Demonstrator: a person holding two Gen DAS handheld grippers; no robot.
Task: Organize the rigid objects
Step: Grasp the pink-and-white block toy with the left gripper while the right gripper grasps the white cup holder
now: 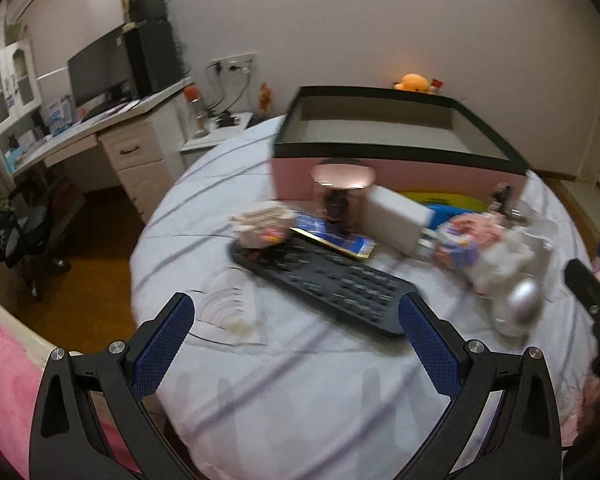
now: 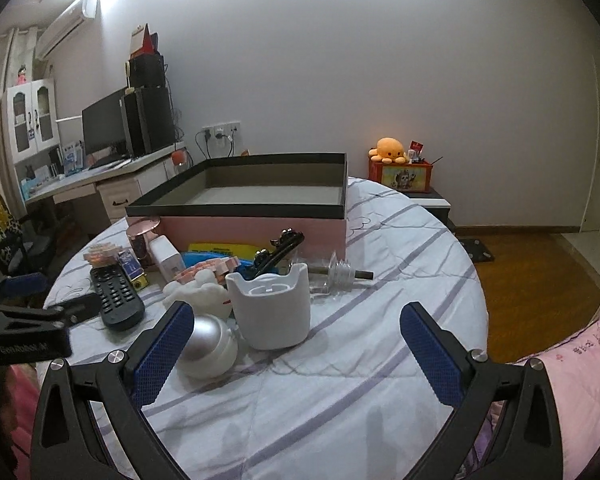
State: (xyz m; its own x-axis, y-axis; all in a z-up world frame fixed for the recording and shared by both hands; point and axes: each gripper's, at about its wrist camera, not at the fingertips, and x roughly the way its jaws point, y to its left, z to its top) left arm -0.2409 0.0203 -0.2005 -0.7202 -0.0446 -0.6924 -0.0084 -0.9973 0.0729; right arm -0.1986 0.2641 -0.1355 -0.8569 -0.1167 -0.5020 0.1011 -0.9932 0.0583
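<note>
Both the left claw [image 1: 296,320] and right claw [image 2: 296,328] hang released above the tabletop [image 2: 340,380], the white cup [image 2: 274,310] just ahead of the right one, where a careless approach risks toppling the crowded clutter around it.

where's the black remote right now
The black remote lies flat on the striped sheet, left of the white cup in the right wrist view, in front of the pink box.

Clutter crowds the cloth in front of the box [image 2: 236,222]. The cup [image 2: 272,312] and remote [image 2: 116,300] stand nearest. Right of the box, cloth lies bare.
</note>
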